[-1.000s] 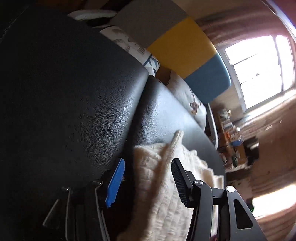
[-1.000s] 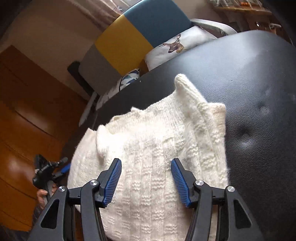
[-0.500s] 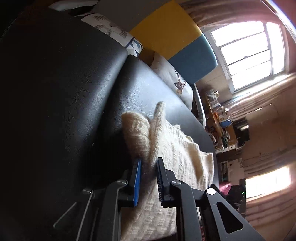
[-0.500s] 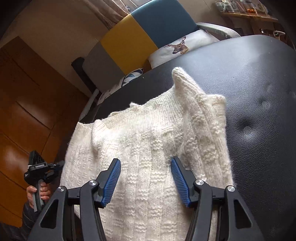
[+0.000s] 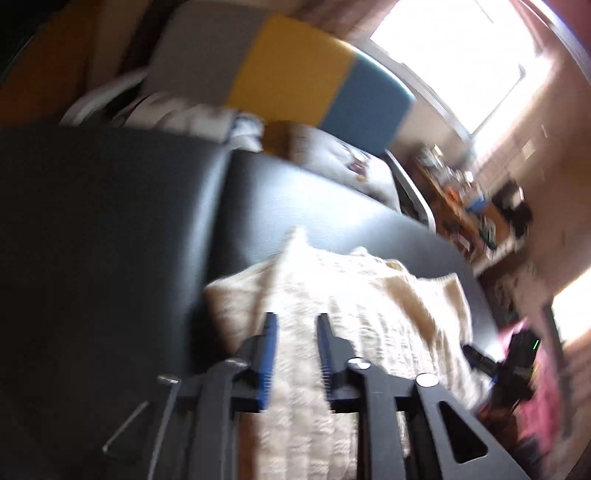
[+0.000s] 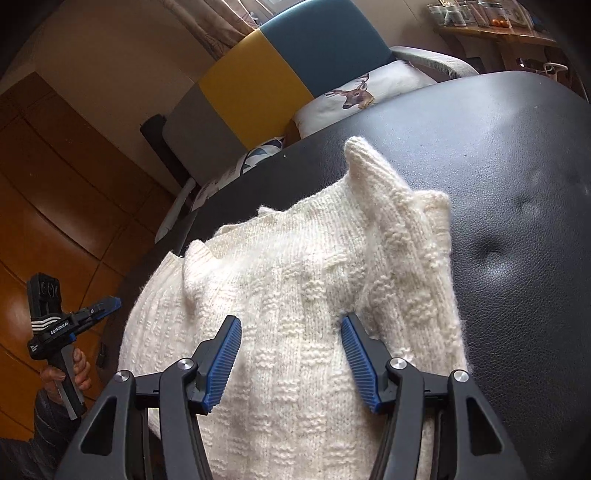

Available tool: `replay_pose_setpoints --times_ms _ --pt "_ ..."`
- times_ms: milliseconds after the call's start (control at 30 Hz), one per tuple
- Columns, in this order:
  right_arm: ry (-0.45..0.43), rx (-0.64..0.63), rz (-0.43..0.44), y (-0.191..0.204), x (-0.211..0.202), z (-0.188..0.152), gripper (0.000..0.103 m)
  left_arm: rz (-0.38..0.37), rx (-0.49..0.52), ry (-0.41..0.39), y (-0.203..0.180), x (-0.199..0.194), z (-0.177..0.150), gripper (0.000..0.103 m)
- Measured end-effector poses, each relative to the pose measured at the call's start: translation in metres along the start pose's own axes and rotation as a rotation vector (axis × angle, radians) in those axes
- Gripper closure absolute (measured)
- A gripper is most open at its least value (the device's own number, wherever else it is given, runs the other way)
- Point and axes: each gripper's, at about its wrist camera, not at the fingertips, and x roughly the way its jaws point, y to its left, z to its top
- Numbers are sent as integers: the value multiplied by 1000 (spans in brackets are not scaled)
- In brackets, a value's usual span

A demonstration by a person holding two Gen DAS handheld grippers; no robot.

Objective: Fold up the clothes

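Note:
A cream knit sweater [image 6: 306, 280] lies folded on a black leather seat [image 6: 517, 177], one corner standing up at its far edge. My right gripper [image 6: 291, 354] hovers open just above the sweater's near part, nothing pinched between its blue pads. My left gripper [image 6: 107, 306] is held in a hand off the sweater's left edge, apart from the knit. In the blurred left wrist view the left gripper [image 5: 297, 332] has its jaws opening, with a narrow gap and nothing gripped. The sweater [image 5: 362, 295] spreads out beyond it.
Behind the seat stands a chair with a grey, yellow and blue back [image 6: 258, 74], holding a deer-print cushion [image 6: 354, 92]. Wooden cabinet doors [image 6: 55, 192] fill the left. A cluttered shelf [image 6: 480, 22] sits at the far right. A bright window [image 5: 461, 55] glares.
Half a second ago my left gripper was pinched on the sweater's left edge. It has now let go, lifted, rolled and drawn back. The right gripper has stayed put.

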Motion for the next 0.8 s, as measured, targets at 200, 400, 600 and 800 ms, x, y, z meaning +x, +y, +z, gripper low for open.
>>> replay_pose_setpoints --times_ms 200,400,600,800 --pt "23 -252 -116 44 17 43 45 49 282 143 -66 67 11 59" --pt "223 -383 -243 57 86 53 44 72 306 282 -79 127 24 55" --pt "202 -386 -300 58 93 43 44 46 273 249 -67 137 13 80" --pt "163 -514 -353 85 86 44 97 21 218 115 -64 117 4 97"
